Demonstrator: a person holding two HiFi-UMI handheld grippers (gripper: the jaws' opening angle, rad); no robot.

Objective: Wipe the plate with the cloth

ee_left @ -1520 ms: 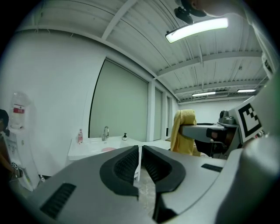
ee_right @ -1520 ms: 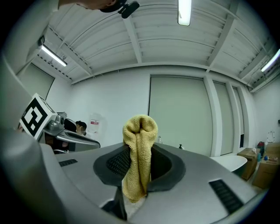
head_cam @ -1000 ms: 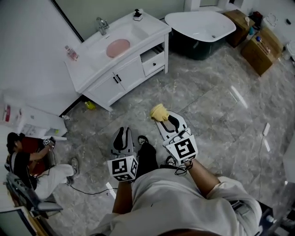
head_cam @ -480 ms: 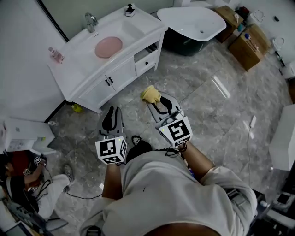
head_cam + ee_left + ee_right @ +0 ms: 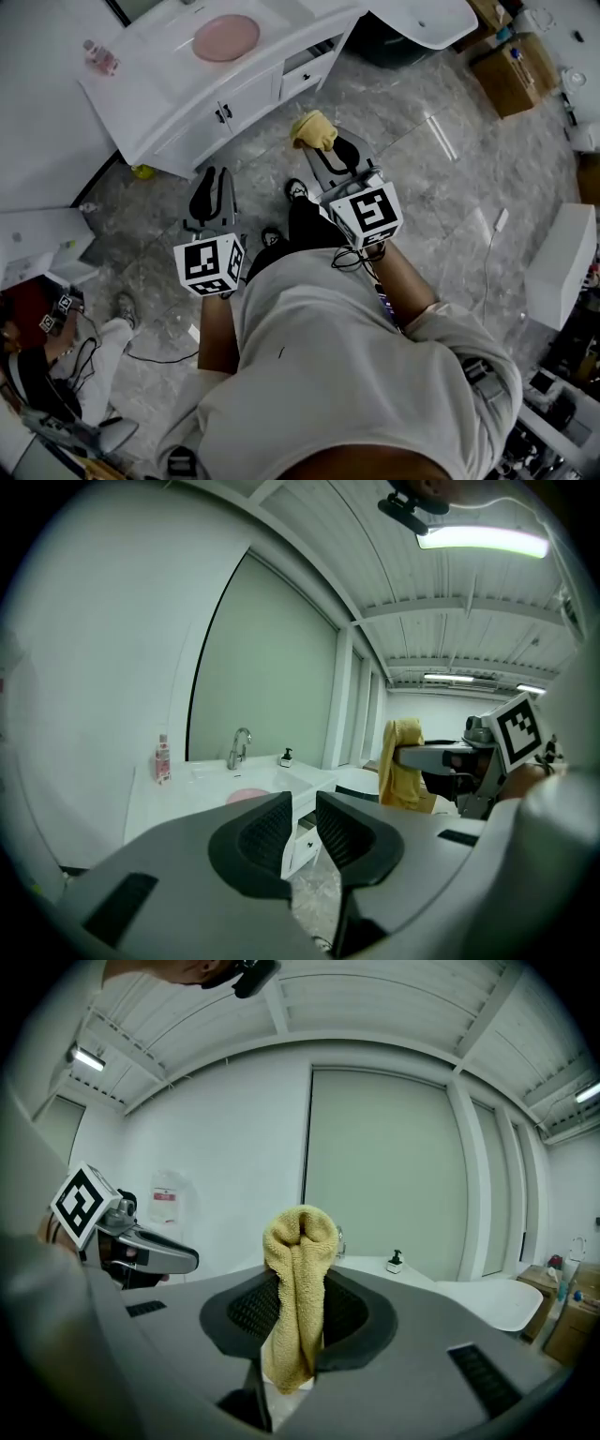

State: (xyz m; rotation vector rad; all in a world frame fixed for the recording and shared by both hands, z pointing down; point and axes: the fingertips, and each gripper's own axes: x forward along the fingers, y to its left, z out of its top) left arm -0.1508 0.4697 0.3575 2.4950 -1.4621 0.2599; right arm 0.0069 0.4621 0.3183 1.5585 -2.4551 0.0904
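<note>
A pink plate (image 5: 225,37) lies in the basin of the white vanity (image 5: 169,89) and shows low in the left gripper view (image 5: 246,796). My right gripper (image 5: 321,142) is shut on a folded yellow cloth (image 5: 314,129), held above the floor just in front of the vanity's drawers. The cloth (image 5: 300,1269) sticks up between that gripper's (image 5: 298,1290) pads. My left gripper (image 5: 214,178) hovers to the left, short of the vanity doors. Its jaws (image 5: 302,803) stand almost together with nothing between them.
On the vanity are a faucet (image 5: 239,747), a small bottle (image 5: 98,56) and a soap dispenser (image 5: 285,757). A white bathtub (image 5: 427,19) and cardboard boxes (image 5: 516,75) lie beyond. A person (image 5: 37,356) sits on the floor at lower left. A white cabinet (image 5: 558,267) stands on the right.
Both grippers and the head have moved closer to the vanity, which now sits right ahead of the jaws. The cloth stays gripped in the right gripper.
</note>
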